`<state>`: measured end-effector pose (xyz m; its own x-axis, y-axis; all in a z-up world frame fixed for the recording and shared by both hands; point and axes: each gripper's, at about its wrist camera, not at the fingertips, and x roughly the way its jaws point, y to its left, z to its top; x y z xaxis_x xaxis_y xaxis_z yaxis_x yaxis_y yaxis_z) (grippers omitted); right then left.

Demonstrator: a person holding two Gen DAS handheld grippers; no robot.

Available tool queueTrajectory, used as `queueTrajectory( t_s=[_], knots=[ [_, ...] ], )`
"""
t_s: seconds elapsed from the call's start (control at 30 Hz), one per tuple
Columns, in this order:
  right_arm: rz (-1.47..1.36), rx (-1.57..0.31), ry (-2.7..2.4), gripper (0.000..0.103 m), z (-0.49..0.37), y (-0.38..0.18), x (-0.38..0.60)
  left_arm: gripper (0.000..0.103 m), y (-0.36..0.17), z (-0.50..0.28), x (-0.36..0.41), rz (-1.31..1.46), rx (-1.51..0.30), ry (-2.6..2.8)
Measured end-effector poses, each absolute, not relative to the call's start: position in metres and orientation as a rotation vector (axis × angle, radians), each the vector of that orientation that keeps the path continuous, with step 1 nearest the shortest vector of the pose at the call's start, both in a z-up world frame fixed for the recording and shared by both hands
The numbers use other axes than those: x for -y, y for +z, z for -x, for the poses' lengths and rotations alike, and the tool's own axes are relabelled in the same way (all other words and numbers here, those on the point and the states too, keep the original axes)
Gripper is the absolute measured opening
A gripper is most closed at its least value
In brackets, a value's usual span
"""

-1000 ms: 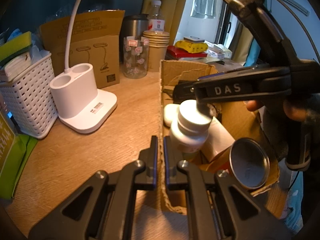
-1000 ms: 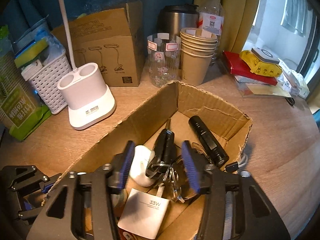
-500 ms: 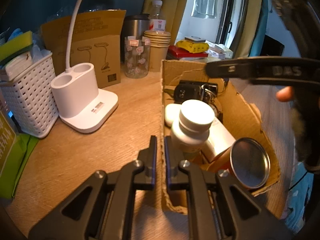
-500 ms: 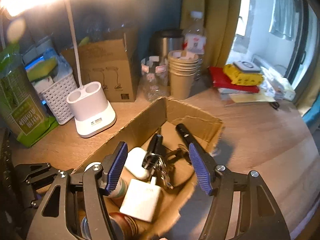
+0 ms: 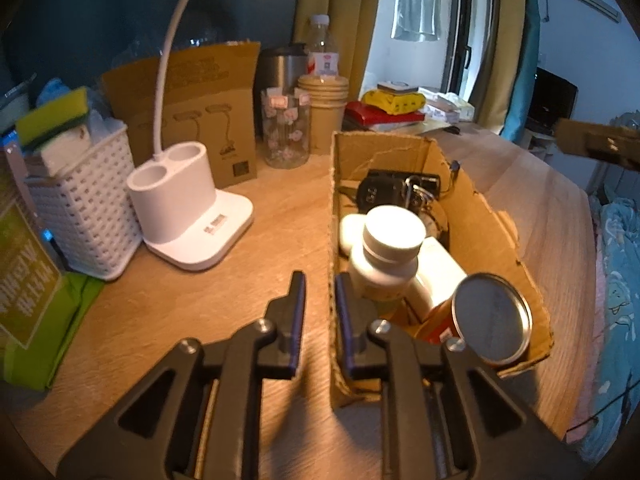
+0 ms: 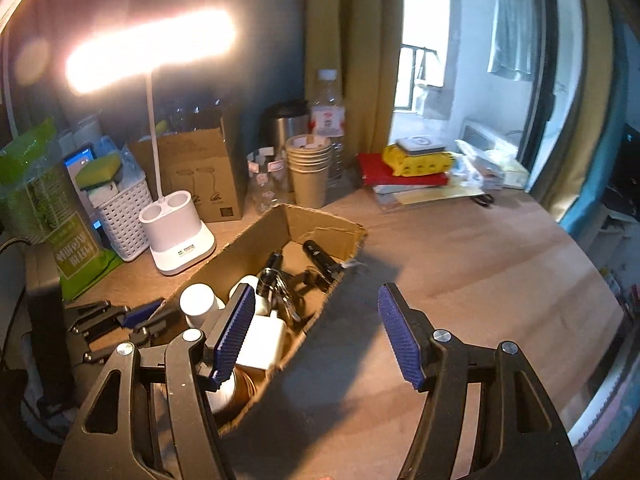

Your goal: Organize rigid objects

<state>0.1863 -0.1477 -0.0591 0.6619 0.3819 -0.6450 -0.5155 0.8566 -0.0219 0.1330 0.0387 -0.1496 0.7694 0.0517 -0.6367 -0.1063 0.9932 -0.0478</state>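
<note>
Closest to the left wrist camera, the left gripper [image 5: 320,300] straddles the near left wall of an open cardboard box [image 5: 496,220]. Its jaws have just been opening a little: a narrow gap shows, the wall stands between the pads, and neither pad presses on it.

In the right wrist view, the right gripper [image 6: 316,332] hangs above the wooden table [image 6: 480,280], just right of the box [image 6: 256,248]. Its blue ribbed pads [image 6: 236,332] stand wide apart with nothing between them; these jaws too have been opening.

The box lies lengthwise on the table [image 5: 200,300], and the sorted things sit inside it. At the near end a round metal tin [image 5: 492,320] leans on its side. Just behind it stands a white bottle [image 5: 388,252] with a wide cap, beside a white charger block [image 6: 262,340]. Further in lie a small white case [image 5: 350,228], a black key fob with a bunch of keys [image 5: 384,192], and, at the far end, a black torch [image 6: 320,256].

Left of the box stands a white desk lamp base [image 5: 188,216] with two round wells. Beyond it are a white lattice basket [image 5: 88,216] holding a sponge, and a brown carton [image 5: 200,112]. Behind the box stand a patterned glass jar [image 5: 286,128], a stack of paper cups [image 5: 326,112], a steel flask and a clear water bottle [image 6: 328,120]. The lamp head [image 6: 148,48] glows brightly above.
</note>
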Motion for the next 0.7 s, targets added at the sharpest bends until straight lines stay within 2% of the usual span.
queueTrajectory(
  t_s=[0.33,0.4,0.43,0.47,0.5,0.7],
  knots=[
    [0.168,-0.618,0.437,0.068,-0.136,-0.043,0.19,0.023,-0.127,-0.099,-0.035,0.085,-0.638,0.152],
    [0.158,-0.603,0.425,0.069,-0.124,-0.039,0.196,0.026,-0.121,-0.09,-0.033,0.085,-0.625,0.156],
    [0.154,-0.596,0.42,0.069,-0.119,-0.037,0.199,0.037,-0.117,-0.083,-0.031,0.089,-0.616,0.155],
    [0.15,-0.59,0.416,0.072,-0.113,-0.036,0.201,0.059,-0.113,-0.078,-0.03,0.095,-0.608,0.152],
    [0.146,-0.58,0.411,0.077,-0.106,-0.034,0.204,0.063,-0.11,-0.075,-0.028,0.101,-0.599,0.148],
    [0.122,-0.543,0.378,0.078,-0.071,-0.023,0.22,0.064,-0.081,-0.048,-0.004,0.075,-0.551,0.091]
  ],
)
